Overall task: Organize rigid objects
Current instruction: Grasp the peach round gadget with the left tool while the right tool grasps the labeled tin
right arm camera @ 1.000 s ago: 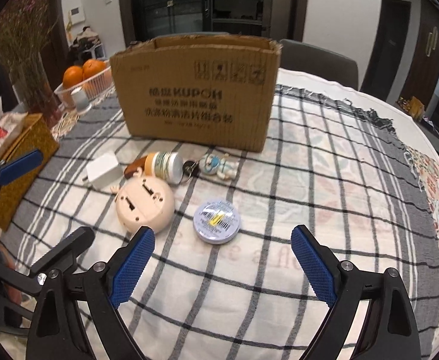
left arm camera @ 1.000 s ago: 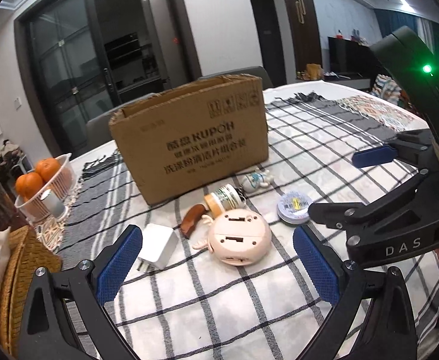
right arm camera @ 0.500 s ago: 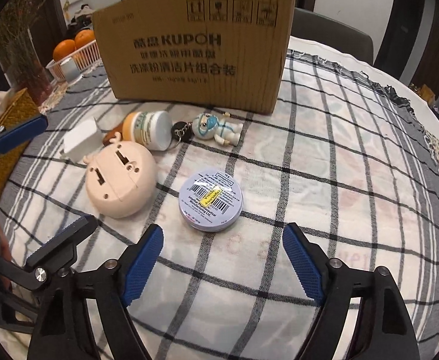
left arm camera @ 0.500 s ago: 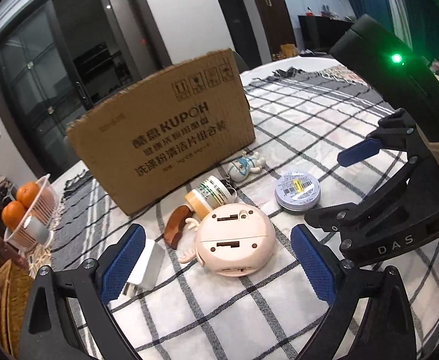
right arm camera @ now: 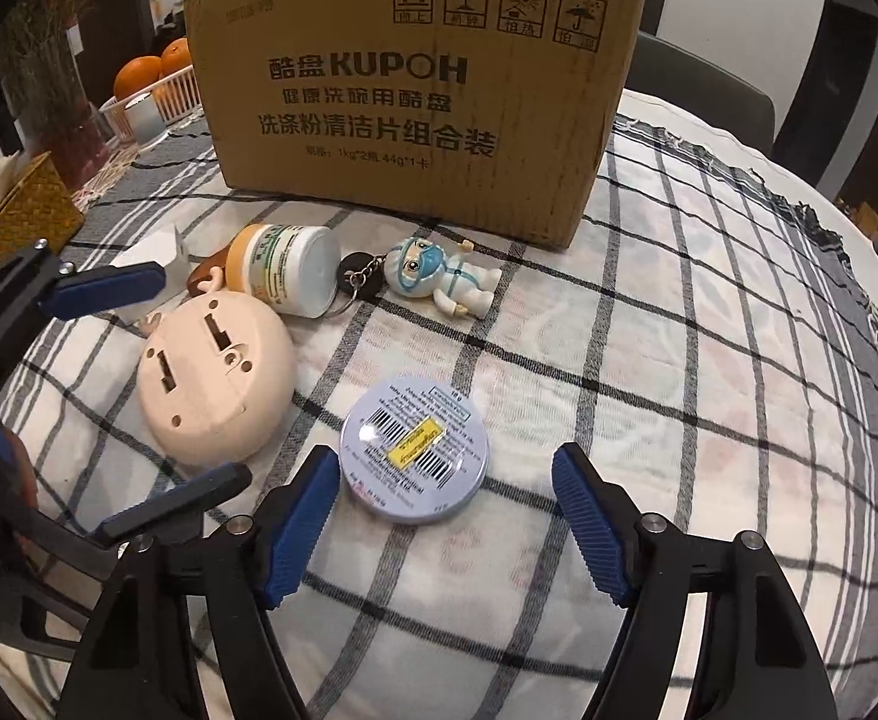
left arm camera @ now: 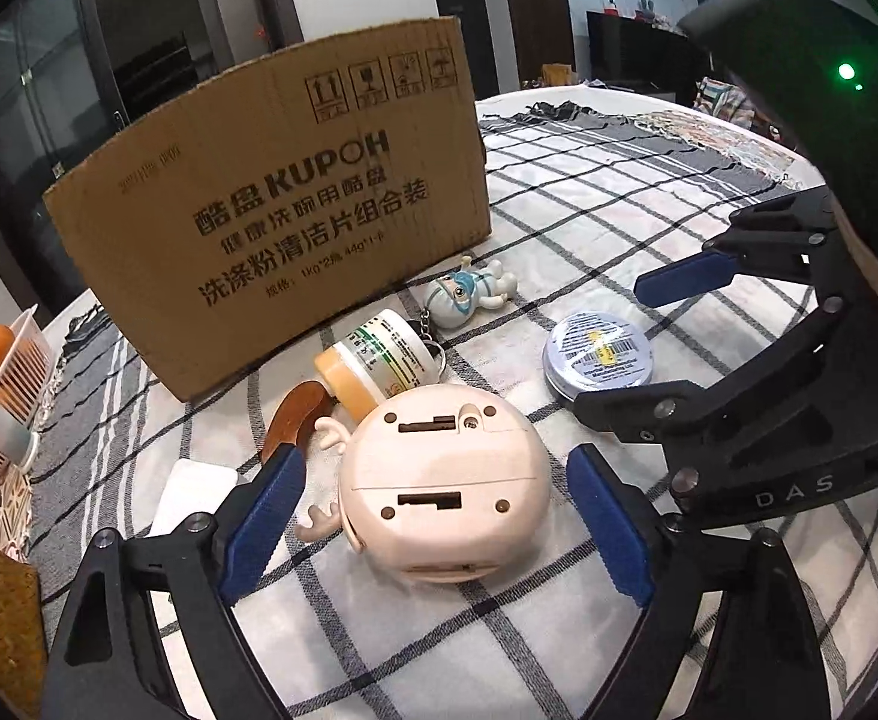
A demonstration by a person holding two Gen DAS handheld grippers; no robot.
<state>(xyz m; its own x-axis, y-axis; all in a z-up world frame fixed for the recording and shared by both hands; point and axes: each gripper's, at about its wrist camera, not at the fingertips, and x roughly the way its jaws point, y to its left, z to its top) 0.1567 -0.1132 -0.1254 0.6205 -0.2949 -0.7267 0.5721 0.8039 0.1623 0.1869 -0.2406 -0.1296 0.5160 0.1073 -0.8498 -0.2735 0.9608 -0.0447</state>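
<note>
Seen through the left wrist camera, the left hand-held gripper (left arm camera: 433, 531) is spread wide and grips nothing; the round cream plastic gadget (left arm camera: 442, 483) lies face down between its blue pads (left arm camera: 262, 516), with a gap at each side. The gadget is judged light, stiff and smooth-shelled, so it could slide when squeezed; a hold across its widest part is advised, clear of the small antlers at its 9 o'clock. At its 12 o'clock a white pill bottle with a yellow cap (left arm camera: 379, 363) lies on its side, and a small astronaut keychain figure (left arm camera: 469, 297) lies beyond, before the brown cardboard box (left arm camera: 271, 222). The right hand-held gripper (left arm camera: 619, 348) is seen at 2 o'clock.

Through the right wrist camera, the right hand-held gripper (right arm camera: 445, 525) is likewise held wide apart and empty, with the flat round pale-blue tin (right arm camera: 415, 456) resting on the checked cloth of the desk (right arm camera: 709, 390) just ahead of its pads. The tin is judged rigid, light and slick; being so low, it should be pinched across its rim close to the cloth. The left hand-held gripper (right arm camera: 139, 390) appears at 9 o'clock.
</note>
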